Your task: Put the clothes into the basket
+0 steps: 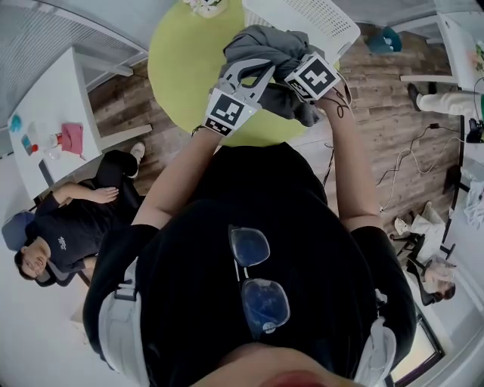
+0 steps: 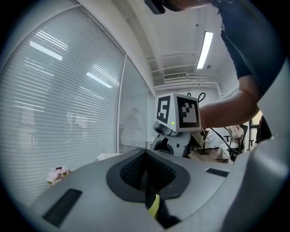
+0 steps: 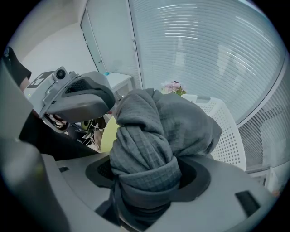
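Observation:
A bunched grey garment (image 1: pixel 266 44) hangs above the far edge of the round yellow-green table (image 1: pixel 181 64). My right gripper (image 1: pixel 296 59) is shut on it; in the right gripper view the cloth (image 3: pixel 154 131) fills the space between the jaws and hides the pads. Just behind it stands the white perforated basket (image 1: pixel 306 19), whose wall (image 3: pixel 226 138) shows past the cloth. My left gripper (image 1: pixel 253 72) sits close beside the right one, against the garment's left side. In its own view the left gripper (image 2: pixel 146 174) has its pads together with nothing between them.
A person (image 1: pixel 68 227) sits on the floor at the left, next to a white side table (image 1: pixel 45 98) with small items. Cables (image 1: pixel 408 159) lie on the wooden floor at the right. Flowers (image 1: pixel 204 6) stand at the table's far edge.

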A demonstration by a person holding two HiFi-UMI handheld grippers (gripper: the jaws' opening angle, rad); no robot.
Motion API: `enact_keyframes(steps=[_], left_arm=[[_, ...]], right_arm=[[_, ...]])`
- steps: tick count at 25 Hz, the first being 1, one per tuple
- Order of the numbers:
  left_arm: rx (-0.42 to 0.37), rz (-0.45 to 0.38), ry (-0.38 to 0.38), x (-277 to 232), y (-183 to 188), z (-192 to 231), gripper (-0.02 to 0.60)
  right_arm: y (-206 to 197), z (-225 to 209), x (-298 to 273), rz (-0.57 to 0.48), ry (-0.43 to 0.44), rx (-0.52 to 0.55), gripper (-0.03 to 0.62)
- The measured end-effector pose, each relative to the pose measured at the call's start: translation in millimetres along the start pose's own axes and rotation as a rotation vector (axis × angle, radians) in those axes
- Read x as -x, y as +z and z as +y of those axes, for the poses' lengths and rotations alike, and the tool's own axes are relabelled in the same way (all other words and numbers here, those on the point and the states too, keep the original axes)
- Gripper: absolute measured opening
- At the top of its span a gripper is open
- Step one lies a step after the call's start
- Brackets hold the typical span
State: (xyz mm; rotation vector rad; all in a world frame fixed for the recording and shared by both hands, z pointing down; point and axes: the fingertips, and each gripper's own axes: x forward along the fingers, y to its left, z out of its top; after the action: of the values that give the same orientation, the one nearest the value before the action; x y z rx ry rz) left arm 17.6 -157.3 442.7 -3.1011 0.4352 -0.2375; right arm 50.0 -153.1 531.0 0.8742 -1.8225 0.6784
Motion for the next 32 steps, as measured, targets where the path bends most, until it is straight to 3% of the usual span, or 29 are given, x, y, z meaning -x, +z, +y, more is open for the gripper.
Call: enact_keyframes(steps=[16, 32], left_arm=[[-0.023, -0.018, 0.092, -61.1, 36.2, 22.6, 0.010], [-0.002, 0.006, 0.199, -133.0, 29.8, 63.0, 0.010]], right_arm=[[15.4, -88.8, 42.7, -0.012, -0.048, 0.047, 0.334], [42.1, -192.8, 46.6, -0.053, -0.063, 0.103, 0.334]])
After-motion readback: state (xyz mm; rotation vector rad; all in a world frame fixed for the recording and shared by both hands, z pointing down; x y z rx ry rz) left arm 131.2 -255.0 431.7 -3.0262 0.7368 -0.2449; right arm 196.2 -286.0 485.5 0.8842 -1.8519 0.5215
